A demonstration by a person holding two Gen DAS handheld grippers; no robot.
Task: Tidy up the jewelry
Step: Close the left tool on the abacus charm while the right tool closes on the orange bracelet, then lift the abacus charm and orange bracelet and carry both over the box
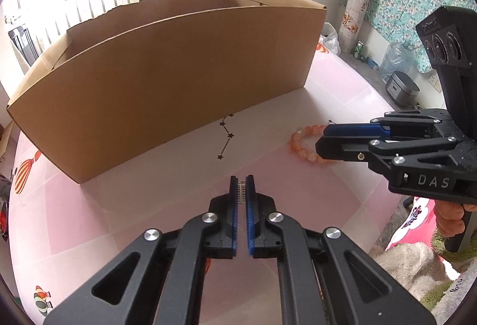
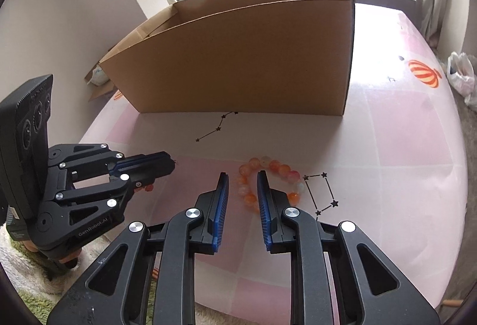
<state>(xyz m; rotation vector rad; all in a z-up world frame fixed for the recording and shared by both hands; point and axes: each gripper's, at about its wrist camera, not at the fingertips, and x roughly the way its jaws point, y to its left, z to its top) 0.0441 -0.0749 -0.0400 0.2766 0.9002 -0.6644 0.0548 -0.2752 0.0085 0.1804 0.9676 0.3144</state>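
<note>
An orange and white bead bracelet (image 2: 262, 185) lies on the pink table; it also shows in the left wrist view (image 1: 304, 146). My right gripper (image 2: 242, 176) is open, its fingers straddling the bracelet's left side; it shows in the left wrist view too (image 1: 320, 138). My left gripper (image 1: 242, 180) is shut on a small metal hair clip or comb (image 1: 241, 191), held low over the table. In the right wrist view the left gripper (image 2: 173, 165) is at the left, with small orange beads (image 2: 146, 188) hanging under it. An open cardboard box (image 1: 167, 71) stands behind.
The table (image 1: 149, 205) has a pink checked cloth with star constellation prints (image 1: 226, 134). The box (image 2: 238, 57) fills the far side. A plastic bag (image 2: 462, 77) lies off the table's right edge. A fluffy blanket (image 1: 417, 265) is at the near edge.
</note>
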